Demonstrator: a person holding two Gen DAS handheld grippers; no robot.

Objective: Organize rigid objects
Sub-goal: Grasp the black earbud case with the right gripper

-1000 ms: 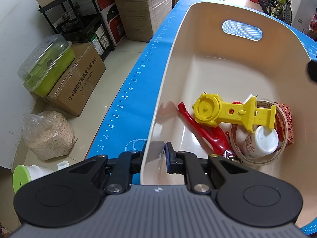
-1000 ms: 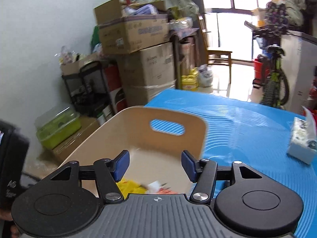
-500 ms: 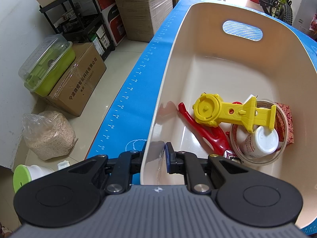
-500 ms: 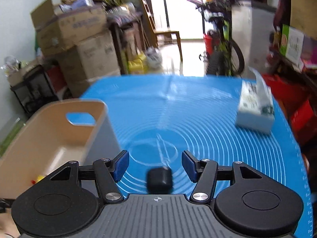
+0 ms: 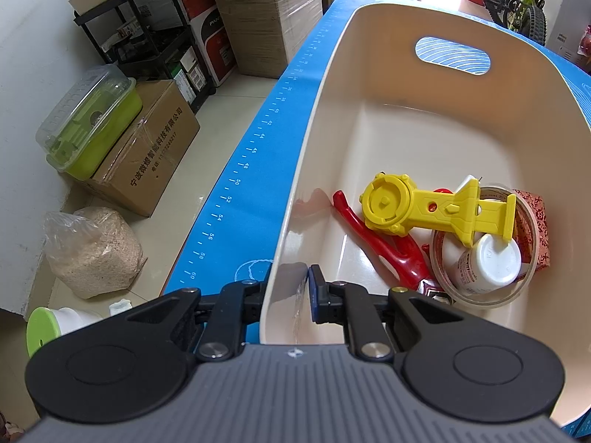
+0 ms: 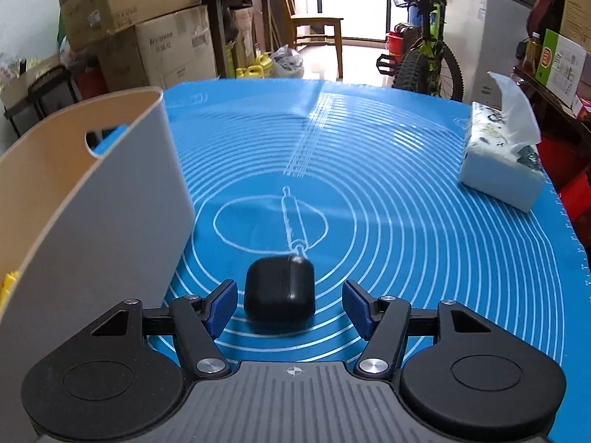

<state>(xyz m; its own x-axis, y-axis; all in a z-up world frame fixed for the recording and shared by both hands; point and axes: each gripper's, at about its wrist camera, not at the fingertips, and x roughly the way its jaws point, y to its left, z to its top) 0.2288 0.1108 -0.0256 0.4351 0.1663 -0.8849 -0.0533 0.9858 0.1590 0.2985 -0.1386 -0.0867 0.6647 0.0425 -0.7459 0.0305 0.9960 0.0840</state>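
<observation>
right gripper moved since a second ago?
Yes. The right gripper swung from over the bin out across the blue mat and down; the black case now sits between its opening jaws, untouched.

Stacked cardboard boxes (image 6: 155, 29), tiled floor (image 5: 221, 110)

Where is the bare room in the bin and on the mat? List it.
Bin: floor bare from the yellow toy to the handle-slot wall; crowded around the tape roll. Mat: bare between black case and tissue pack.
</observation>
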